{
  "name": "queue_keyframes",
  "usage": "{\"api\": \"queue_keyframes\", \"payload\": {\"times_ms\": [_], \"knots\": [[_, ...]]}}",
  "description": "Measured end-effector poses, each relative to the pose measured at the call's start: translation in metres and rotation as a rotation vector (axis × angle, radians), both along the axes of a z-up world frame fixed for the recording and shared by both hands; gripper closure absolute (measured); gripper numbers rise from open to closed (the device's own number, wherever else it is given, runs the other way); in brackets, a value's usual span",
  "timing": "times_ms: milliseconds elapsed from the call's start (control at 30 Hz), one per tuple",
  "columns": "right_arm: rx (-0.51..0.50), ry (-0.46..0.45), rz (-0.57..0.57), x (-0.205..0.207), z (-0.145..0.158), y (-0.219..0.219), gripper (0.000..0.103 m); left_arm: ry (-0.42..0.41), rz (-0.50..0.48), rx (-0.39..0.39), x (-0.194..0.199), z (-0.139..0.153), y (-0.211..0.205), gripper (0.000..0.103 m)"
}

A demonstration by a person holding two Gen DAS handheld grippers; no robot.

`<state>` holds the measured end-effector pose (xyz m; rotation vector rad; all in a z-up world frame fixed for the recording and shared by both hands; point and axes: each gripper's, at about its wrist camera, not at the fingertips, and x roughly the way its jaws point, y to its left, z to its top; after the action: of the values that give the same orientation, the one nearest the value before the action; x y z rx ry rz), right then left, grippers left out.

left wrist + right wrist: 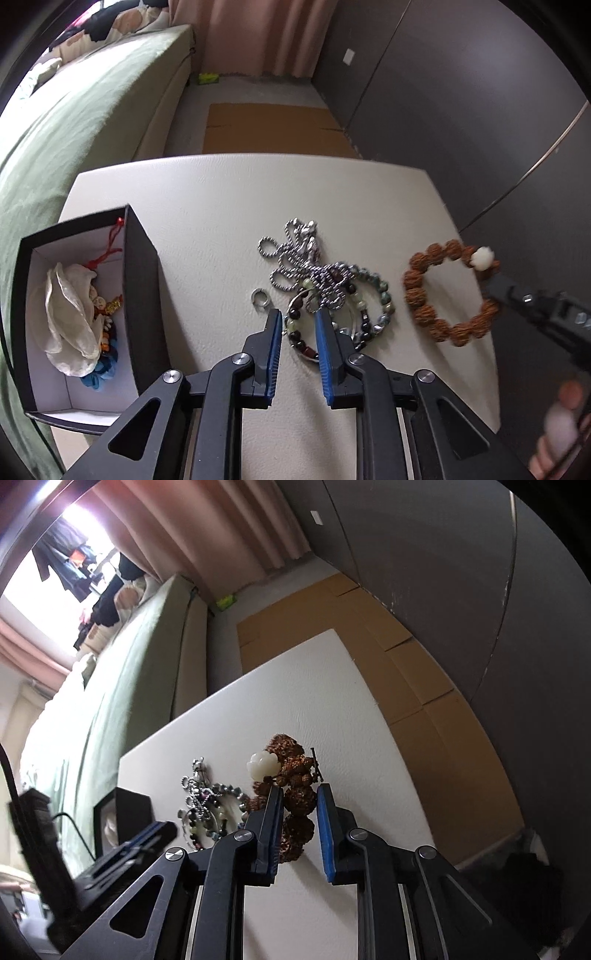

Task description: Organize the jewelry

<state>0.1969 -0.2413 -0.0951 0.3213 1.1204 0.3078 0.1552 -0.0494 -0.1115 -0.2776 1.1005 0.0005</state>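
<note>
Left wrist view: left gripper (pixel 297 319) fingers spread, empty, over multicoloured bead bracelets (pixel 341 314) and silver ball chain (pixel 299 254) at frame centre on white table (pixel 184 221). Small silver ring (pixel 260 296) beside. Black open box (pixel 142 295), lower left, already holds cloth and trinkets.

Right wrist view: right gripper (pixel 299 801) fingers spread around brown rough-bead bracelet with white flower bead (pixel 291 786), not clamped. Most jewelry remains unsorted.

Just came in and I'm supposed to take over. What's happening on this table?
Someone is sorting jewelry with two handheld grippers. The right gripper is open around the brown seed bracelet, not yet closed. The left gripper hovers open over the tangled beaded bracelets and silver chain. The black box already holds some pieces.
</note>
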Motion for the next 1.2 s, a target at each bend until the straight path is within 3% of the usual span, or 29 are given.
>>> {"api": "queue_keyframes", "payload": {"times_ms": [233, 400, 733, 933, 1200], "knots": [[-0.007, 0.001, 0.016, 0.001, 0.004, 0.001, 0.084, 0.031, 0.029, 0.027, 0.003, -0.013, 0.003, 0.085], [-0.015, 0.0, 0.018, 0.003, 0.004, 0.001, 0.084, 0.018, 0.036, 0.004, 0.001, -0.016, 0.005, 0.1], [0.038, -0.029, 0.034, -0.004, 0.014, 0.006, 0.084, -0.077, 0.061, -0.099, -0.02, 0.02, 0.028, 0.103], [0.098, -0.082, 0.032, -0.012, 0.032, 0.01, 0.084, -0.137, 0.077, -0.119, -0.033, 0.041, 0.04, 0.103], [0.092, -0.073, 0.04, -0.015, 0.031, 0.02, 0.084, -0.02, 0.039, -0.15, -0.023, 0.023, 0.03, 0.101]]}}
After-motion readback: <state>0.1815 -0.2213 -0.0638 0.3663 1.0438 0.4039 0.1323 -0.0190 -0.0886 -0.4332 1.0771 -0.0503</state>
